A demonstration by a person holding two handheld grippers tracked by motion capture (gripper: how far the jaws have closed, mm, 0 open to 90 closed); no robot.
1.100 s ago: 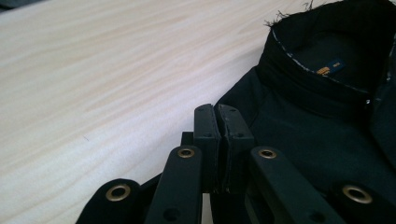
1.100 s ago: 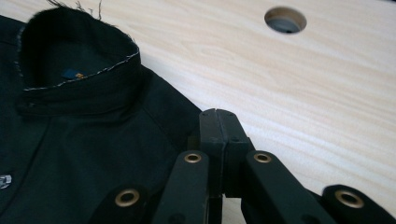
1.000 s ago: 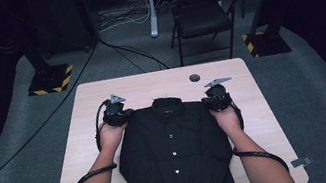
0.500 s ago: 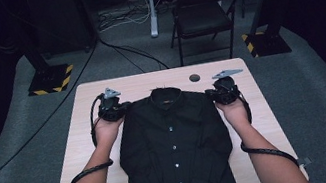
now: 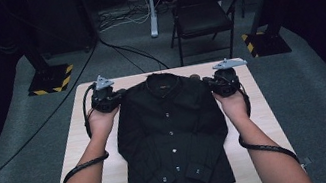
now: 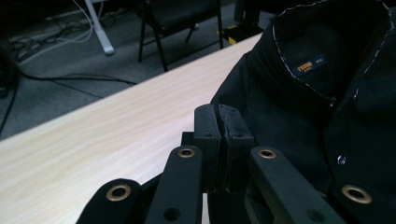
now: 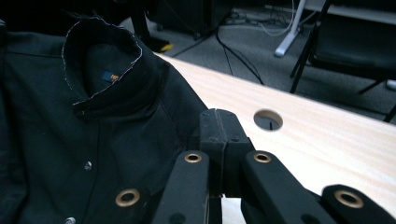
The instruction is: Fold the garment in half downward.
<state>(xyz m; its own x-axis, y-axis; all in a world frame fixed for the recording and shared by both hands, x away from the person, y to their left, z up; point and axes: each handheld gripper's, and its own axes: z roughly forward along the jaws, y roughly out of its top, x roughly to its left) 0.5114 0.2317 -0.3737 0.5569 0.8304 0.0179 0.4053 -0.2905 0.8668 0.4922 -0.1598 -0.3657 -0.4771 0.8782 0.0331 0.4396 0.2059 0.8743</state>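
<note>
Your left tongs [image 5: 110, 96] sit at the shirt's [image 5: 171, 135] left shoulder and your right tongs [image 5: 220, 83] at its right shoulder, one on each side of the collar [image 5: 163, 82]. In the left gripper view the two black jaws are pressed flat together, with the shoulder fabric lying right beside and under them; whether a fold of cloth is caught between the pads you cannot tell from here. The right gripper view shows the same: jaws pressed together at the edge of the shoulder, pale wood just beyond them, and no cloth clearly seen in the seam. The black button-up shirt lies front up in the middle of the tabletop [image 5: 78, 152], collar towards the far edge, hem towards you, with both sleeves folded in across the body so the cuffs [image 5: 182, 175] rest near the hem. The orange-lettered label [image 6: 310, 63] shows inside the collar. A round hole in the tabletop [image 7: 268, 120] lies just beyond your right tongs. Behind the tabletop a folding chair [image 5: 203, 16] stands on the grey floor, with cables [image 5: 125, 17] trailing near it.
</note>
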